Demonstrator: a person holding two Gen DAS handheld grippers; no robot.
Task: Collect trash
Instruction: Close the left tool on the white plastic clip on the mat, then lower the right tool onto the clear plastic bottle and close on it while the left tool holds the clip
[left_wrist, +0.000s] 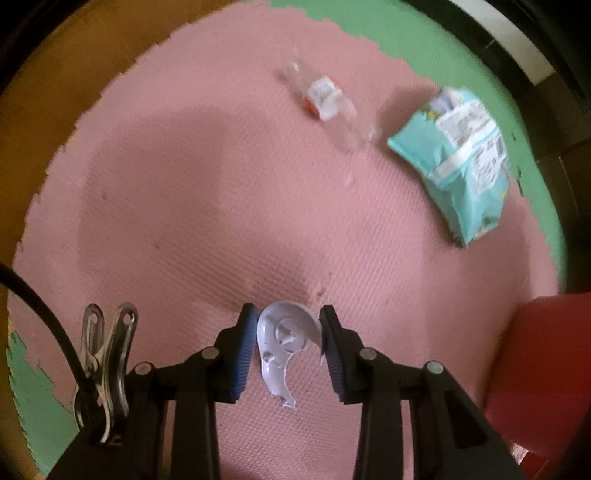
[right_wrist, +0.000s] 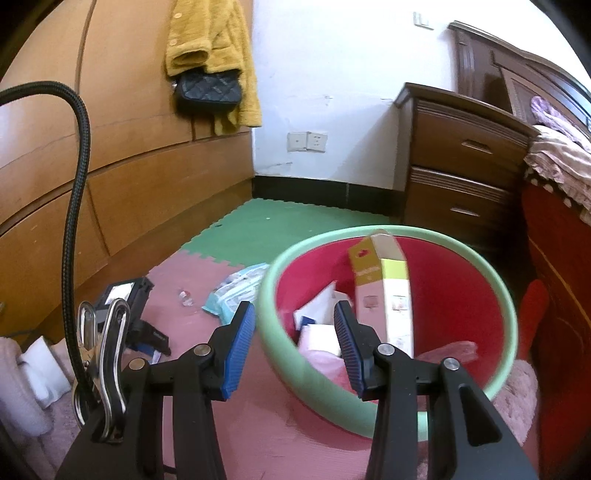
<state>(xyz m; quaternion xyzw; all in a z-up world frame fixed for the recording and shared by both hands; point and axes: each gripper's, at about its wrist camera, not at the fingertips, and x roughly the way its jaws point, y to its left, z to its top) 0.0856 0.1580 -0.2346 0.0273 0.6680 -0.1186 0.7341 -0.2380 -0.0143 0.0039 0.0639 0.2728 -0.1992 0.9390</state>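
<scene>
A white curved plastic piece (left_wrist: 284, 339) sits between the blue pads of my left gripper (left_wrist: 288, 332), which points down at the pink mat; both pads touch its edges. On the mat beyond lie a small clear bottle (left_wrist: 325, 96) with a white and red label and a teal wipes packet (left_wrist: 454, 158). My right gripper (right_wrist: 293, 332) is open in front of a red bin with a pale green rim (right_wrist: 509, 299). The near rim passes between its fingers without touching the pads. Inside the bin stand a yellow and white carton (right_wrist: 384, 291) and some papers.
The pink foam mat (left_wrist: 184, 203) joins green mat tiles (right_wrist: 295, 221). A wooden wardrobe (right_wrist: 129, 184) is on the left, a dark drawer chest (right_wrist: 461, 166) and a red-covered bed (right_wrist: 554, 277) on the right. A red object (left_wrist: 535, 369) lies beside the left gripper. Pink cloth (right_wrist: 29, 369) lies at the left.
</scene>
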